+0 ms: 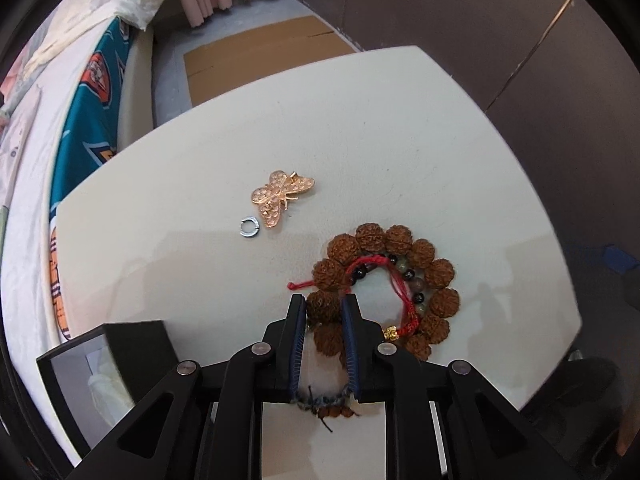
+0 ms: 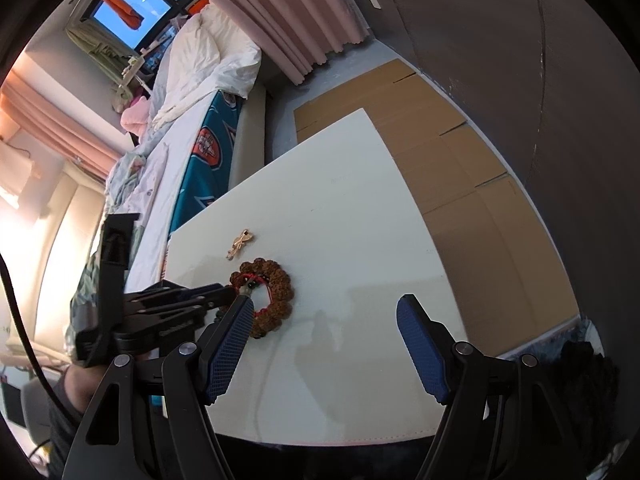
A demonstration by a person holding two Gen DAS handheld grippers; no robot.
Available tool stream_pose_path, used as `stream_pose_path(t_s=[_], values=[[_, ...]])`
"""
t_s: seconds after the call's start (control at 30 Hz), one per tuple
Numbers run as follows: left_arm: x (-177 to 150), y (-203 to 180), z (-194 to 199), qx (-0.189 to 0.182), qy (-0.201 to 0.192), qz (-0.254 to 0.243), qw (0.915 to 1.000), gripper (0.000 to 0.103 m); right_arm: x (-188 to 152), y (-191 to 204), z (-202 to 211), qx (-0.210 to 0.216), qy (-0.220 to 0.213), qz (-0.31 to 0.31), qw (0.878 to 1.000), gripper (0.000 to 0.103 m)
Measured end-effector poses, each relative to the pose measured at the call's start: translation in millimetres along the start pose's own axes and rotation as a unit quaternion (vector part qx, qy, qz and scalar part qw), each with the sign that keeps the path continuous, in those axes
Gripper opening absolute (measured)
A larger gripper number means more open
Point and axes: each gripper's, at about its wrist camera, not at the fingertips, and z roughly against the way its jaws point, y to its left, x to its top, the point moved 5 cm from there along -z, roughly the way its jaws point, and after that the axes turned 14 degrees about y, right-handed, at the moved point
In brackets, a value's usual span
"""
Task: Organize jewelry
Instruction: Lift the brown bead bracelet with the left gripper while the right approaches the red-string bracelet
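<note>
A bracelet of big brown wrinkled beads [image 1: 400, 240] lies on the white table [image 1: 360, 120], with a red string bracelet [image 1: 404, 292] and a strand of small dark beads [image 1: 416, 280] inside its ring. My left gripper [image 1: 325, 302] points steeply down and is shut on one brown bead at the ring's near-left side. A gold butterfly brooch [image 1: 282, 196] and a small silver ring [image 1: 250, 227] lie farther out, to the left. The right wrist view shows the bracelet [image 2: 280, 284], the brooch [image 2: 239, 245] and the left gripper [image 2: 230, 292]. My right gripper [image 2: 326, 304] hangs open over bare table, holding nothing.
A bed [image 2: 200, 148] with a teal patterned sheet and white bedding runs along the table's left edge. Flattened cardboard [image 2: 460, 168] covers the floor beyond the far edge. Pink curtains [image 2: 304, 12] and a dark wall [image 1: 480, 20] stand behind.
</note>
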Motion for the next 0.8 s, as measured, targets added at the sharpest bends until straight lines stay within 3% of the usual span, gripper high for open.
stream_pose_path(t_s=[0.3,0.6,0.8], values=[[9.0,-1.4,-5.3,-0.011,0.01,-0.002,0.9999,0.02,2.5,6.1,-7.2,0.003,0.01,0.003,1.0,0.074],[-5.2,-20.8,51.8,-0.07,-0.052,-0.042,0.9953,0.019,3.3,6.7,-10.7,-0.003,0.013,0.007,1.0,0.074],[-14.4,-22.3,84.6,-0.075,-0.086,-0.053,0.9921,0.019,4.5,5.4,-14.4,-0.008,0.017,0.002,1.0,0.074]])
